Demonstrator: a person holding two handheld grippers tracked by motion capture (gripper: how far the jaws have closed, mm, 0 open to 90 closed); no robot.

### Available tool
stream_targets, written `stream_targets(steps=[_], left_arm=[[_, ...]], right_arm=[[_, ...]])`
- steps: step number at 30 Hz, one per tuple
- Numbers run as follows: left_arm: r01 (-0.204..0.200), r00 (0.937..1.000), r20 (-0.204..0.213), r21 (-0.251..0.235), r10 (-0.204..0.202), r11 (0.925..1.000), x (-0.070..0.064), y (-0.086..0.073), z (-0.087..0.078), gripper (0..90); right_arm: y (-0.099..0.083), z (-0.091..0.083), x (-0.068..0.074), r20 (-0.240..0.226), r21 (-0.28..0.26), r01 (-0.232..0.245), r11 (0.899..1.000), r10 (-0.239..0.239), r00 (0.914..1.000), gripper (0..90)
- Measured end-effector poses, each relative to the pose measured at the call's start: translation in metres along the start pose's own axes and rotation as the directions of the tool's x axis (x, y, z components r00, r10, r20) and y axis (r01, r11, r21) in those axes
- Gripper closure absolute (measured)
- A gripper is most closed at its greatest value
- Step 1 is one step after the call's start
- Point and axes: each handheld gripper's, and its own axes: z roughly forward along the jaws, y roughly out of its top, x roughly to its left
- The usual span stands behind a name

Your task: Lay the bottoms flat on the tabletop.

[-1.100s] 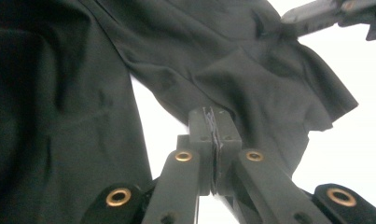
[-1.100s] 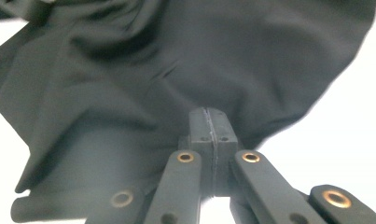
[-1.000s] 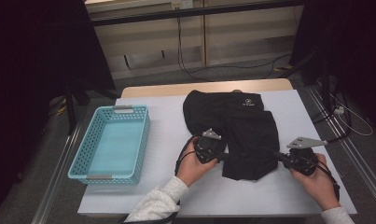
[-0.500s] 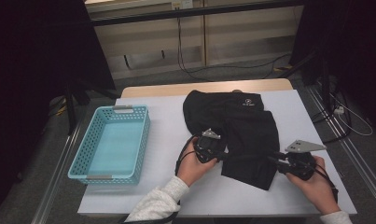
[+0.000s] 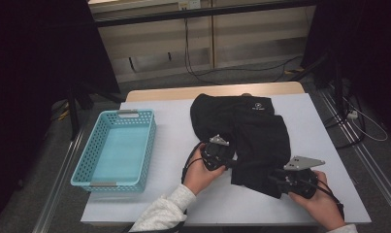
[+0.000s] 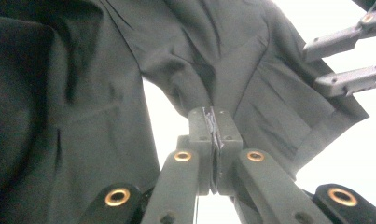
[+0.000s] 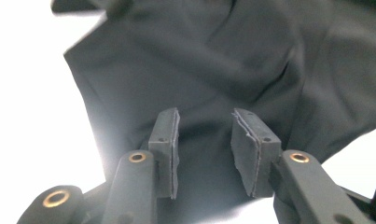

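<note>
A black garment (image 5: 251, 126) lies crumpled on the white table (image 5: 173, 131), with a small white logo near its far edge. My left gripper (image 5: 230, 162) is at the garment's near-left edge. In the left gripper view it (image 6: 213, 122) is shut on a pinched fold of the black cloth (image 6: 83, 93). My right gripper (image 5: 276, 178) sits at the garment's near-right corner. Its jaws (image 7: 204, 135) stand open over the cloth (image 7: 223, 60), which passes under and between them. The right gripper (image 6: 344, 58) also shows open at the top right of the left gripper view.
A light-blue plastic basket (image 5: 81, 167) stands empty at the table's left side. Bare white table lies between basket and garment and along the front edge. Cables run over the floor beyond the table and at the right.
My right gripper has moved left and nearer to me, onto the garment's near-right corner. That corner now lies stretched toward it. The left gripper has stayed put, still holding its fold.
</note>
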Motion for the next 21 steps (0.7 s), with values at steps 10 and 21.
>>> stream_targets(steps=[10, 21], left_arm=[[-0.011, 0.9992, 0.04, 0.013, 0.011, 0.9998, -0.009, 0.001, -0.001, 88.7], [-0.036, 0.9967, 0.074, 0.037, 0.034, 0.9986, -0.024, -0.003, -0.007, 88.6]], right_arm=[[-0.01, -0.011, -0.003, -0.05, 0.046, 0.039, 0.998, -0.036, 0.9981, 90.0], [-0.023, -0.04, -0.011, -0.048, 0.019, 0.023, 1.0, -0.022, 0.9986, 90.0]])
